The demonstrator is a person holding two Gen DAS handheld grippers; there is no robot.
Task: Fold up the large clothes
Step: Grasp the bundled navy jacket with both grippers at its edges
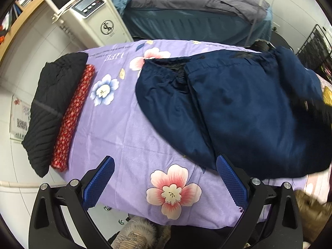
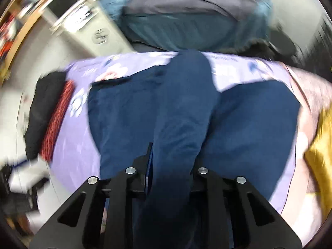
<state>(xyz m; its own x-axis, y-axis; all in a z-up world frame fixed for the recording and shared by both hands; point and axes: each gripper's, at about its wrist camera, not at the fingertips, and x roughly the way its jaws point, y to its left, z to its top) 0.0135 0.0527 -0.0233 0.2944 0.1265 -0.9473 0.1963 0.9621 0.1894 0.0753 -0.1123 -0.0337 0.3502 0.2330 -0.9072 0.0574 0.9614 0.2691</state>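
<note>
Jaws spread, left gripper beside navy garment hem; right gripper clamps garment.

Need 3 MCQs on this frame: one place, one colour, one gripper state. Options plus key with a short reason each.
1. Where does the folded black garment lie?
A. left edge of the purple floral sheet
B. on the navy garment
C. on the floor

2. What colour is the folded patterned cloth beside it?
A. green
B. red
C. yellow

3. What is the right gripper doing?
A. open, empty
B. shut on navy fabric
C. holding the red cloth

Key: 1 A, it sits at the sheet's left edge. 2 B, red with small light marks. 3 B, navy cloth runs out from between its fingers, while the left gripper is open.
</note>
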